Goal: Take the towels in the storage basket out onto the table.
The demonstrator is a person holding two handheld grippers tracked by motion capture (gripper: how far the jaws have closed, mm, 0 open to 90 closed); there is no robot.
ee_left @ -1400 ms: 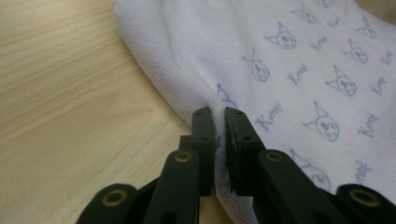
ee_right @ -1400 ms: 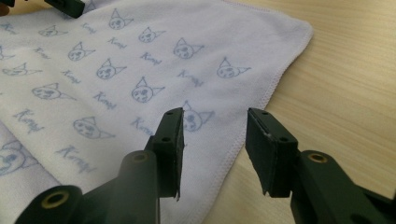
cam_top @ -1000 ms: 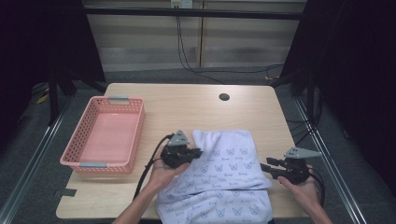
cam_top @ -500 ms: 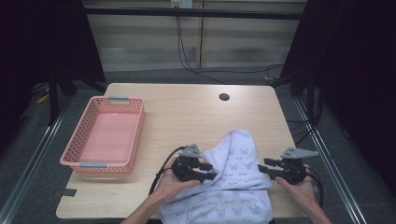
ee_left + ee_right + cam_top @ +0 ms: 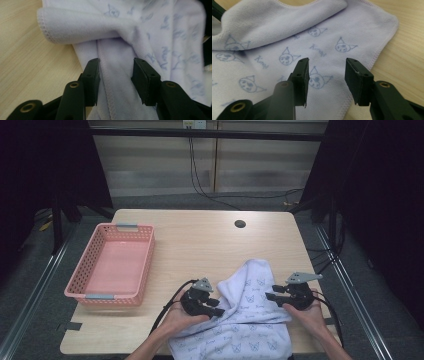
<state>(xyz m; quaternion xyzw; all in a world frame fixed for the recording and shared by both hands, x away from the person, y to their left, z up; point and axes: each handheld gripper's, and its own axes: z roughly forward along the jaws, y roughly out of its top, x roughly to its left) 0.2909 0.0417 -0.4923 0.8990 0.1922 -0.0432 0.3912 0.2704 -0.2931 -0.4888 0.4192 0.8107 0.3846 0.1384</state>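
Note:
A white cloth (image 5: 250, 322) printed with small blue cartoon faces lies at the table's near edge, its left far corner folded over onto itself. My left gripper (image 5: 219, 308) rests on the cloth's left side. Its jaws have just been opening, and they stand apart with a hemmed fold of the cloth (image 5: 150, 27) lying loose between them in the left gripper (image 5: 115, 75) view. My right gripper (image 5: 270, 293) hovers over the cloth's right edge. In the right gripper (image 5: 325, 75) view its jaws are open above the flat cloth (image 5: 287, 30), gripping nothing.
A pink plastic basket (image 5: 120, 228) with nothing in it stands at the table's left. The wooden table (image 5: 200, 240) has a round cable hole (image 5: 240, 224) near its far edge. Dark floor and metal rails flank both sides.
The left gripper carried the cloth's left far corner rightward and toward the near edge, folding it over, then opened its jaws. The right gripper shifted slightly left over the cloth.

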